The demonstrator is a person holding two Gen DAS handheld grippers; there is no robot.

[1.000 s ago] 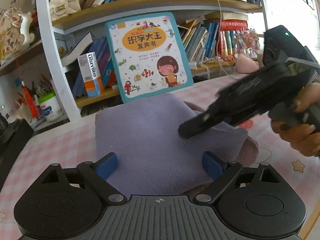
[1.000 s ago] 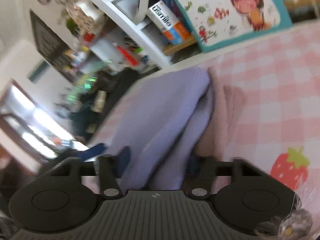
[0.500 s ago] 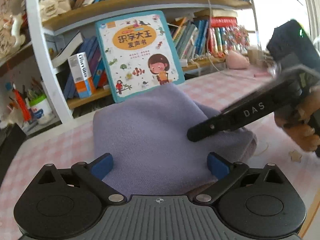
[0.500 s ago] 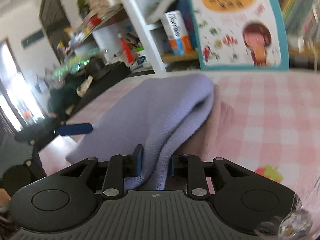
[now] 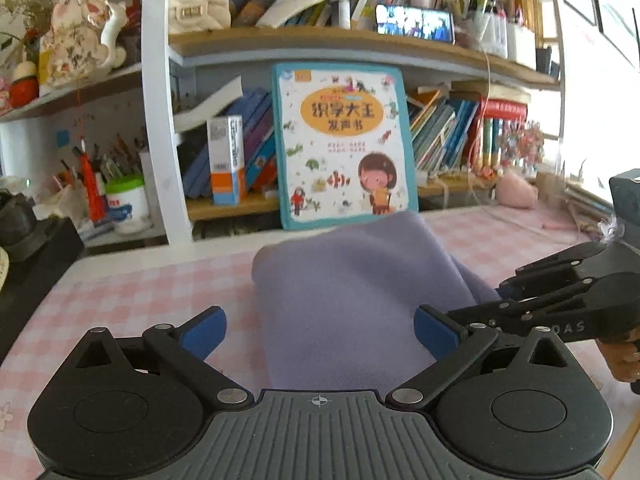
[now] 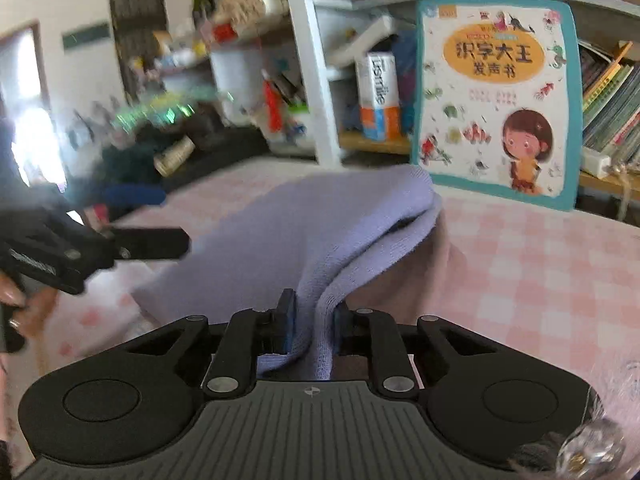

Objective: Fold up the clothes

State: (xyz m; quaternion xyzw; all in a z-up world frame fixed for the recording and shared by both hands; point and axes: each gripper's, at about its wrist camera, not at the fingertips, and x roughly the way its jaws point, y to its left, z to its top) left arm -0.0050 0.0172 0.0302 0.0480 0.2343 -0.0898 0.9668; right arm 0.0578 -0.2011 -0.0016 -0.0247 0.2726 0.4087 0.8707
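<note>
A folded lilac cloth (image 5: 344,292) lies on the pink checked tablecloth (image 5: 132,296), its near edge between the wide-apart blue pads of my left gripper (image 5: 318,332), which is open and holds nothing. My right gripper (image 6: 314,328) is shut on the lilac cloth (image 6: 304,240), pinching its doubled edge and lifting that side. A pinkish cloth (image 6: 416,284) shows beneath the lilac one. In the left wrist view the right gripper (image 5: 504,294) comes in from the right at the cloth's edge. The left gripper (image 6: 160,220) appears at the left of the right wrist view.
A picture book (image 5: 344,144) leans against the bookshelf (image 5: 320,44) just behind the cloth. A pencil pot (image 5: 126,200) and dark objects (image 5: 24,240) stand at the left. A pink soft item (image 5: 516,194) lies far right. A hand (image 6: 16,300) holds the left gripper.
My right gripper has closed on the lilac cloth's folded edge and swung level. The left gripper has drawn back slightly and shifted left, staying open.
</note>
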